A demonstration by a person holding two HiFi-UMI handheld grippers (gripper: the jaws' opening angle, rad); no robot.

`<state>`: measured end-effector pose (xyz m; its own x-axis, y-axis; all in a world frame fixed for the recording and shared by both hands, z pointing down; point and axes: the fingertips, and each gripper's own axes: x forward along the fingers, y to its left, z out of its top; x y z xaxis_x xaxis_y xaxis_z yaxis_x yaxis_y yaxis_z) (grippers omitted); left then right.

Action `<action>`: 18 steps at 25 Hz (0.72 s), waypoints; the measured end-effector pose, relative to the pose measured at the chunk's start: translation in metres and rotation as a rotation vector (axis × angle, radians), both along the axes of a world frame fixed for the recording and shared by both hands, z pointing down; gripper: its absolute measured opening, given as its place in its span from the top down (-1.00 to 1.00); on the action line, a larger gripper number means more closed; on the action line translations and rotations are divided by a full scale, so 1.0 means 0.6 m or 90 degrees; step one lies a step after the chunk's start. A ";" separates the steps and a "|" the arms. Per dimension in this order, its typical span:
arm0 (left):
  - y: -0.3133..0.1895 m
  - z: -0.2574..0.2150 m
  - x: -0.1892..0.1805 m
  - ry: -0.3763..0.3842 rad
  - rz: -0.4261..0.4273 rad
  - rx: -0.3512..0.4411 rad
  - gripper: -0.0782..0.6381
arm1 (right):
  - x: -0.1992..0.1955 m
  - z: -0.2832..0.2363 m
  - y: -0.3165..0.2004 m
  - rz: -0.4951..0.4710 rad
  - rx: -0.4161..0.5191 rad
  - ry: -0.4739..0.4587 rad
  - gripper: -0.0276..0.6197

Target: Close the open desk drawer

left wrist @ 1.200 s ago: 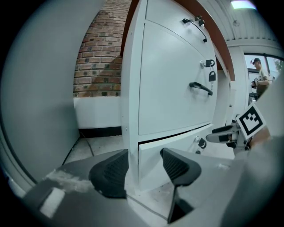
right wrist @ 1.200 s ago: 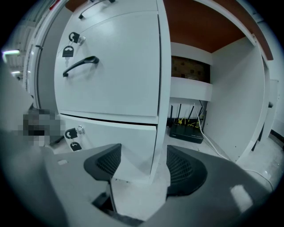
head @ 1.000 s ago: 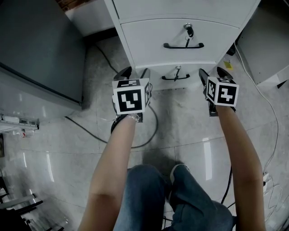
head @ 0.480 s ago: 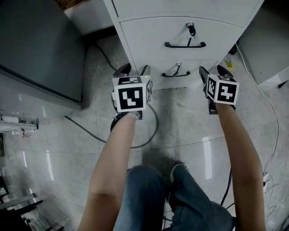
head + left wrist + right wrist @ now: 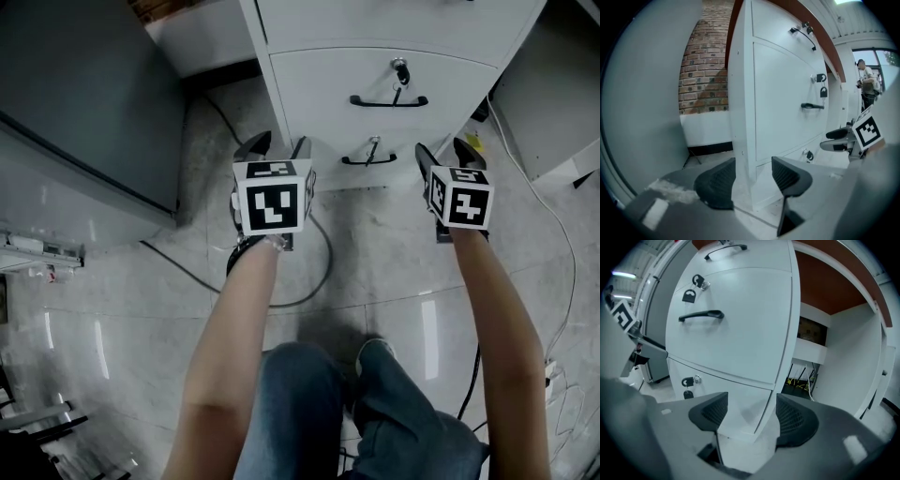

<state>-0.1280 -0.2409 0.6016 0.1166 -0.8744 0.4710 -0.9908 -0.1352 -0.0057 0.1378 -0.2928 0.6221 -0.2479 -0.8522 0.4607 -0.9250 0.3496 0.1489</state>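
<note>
A white drawer cabinet (image 5: 309, 84) stands at the top of the head view. Its middle drawer carries a black handle (image 5: 388, 100) and a key (image 5: 401, 67); the bottom drawer (image 5: 412, 155) has a smaller handle (image 5: 367, 159). From the side, in the left gripper view, the drawer fronts (image 5: 783, 98) look flush. My left gripper (image 5: 277, 150) is open and empty, low at the cabinet's left front corner (image 5: 743, 140), which shows between its jaws. My right gripper (image 5: 451, 154) is open and empty too, framing the right front corner (image 5: 773, 394). Whether either touches the cabinet is unclear.
A large grey panel (image 5: 84, 103) fills the left, a white desk side (image 5: 553, 84) the right. Black cable (image 5: 309, 281) loops on the tiled floor behind my left gripper; a white cable (image 5: 553, 216) runs down the right. My knees (image 5: 309, 412) are below. A person (image 5: 867, 84) stands far off.
Both grippers keep nearly the same spots in the head view, jaws unchanged. The cabinet sits slightly lower and further right in the picture than a second ago.
</note>
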 end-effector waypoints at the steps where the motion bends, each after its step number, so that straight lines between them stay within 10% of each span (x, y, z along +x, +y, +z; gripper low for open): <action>1: 0.004 -0.006 0.000 0.002 0.002 0.003 0.08 | -0.003 -0.005 0.006 -0.003 -0.003 0.003 -0.05; 18: 0.078 -0.081 0.025 0.025 0.044 0.018 0.31 | 0.000 -0.122 0.100 0.002 0.010 -0.051 0.29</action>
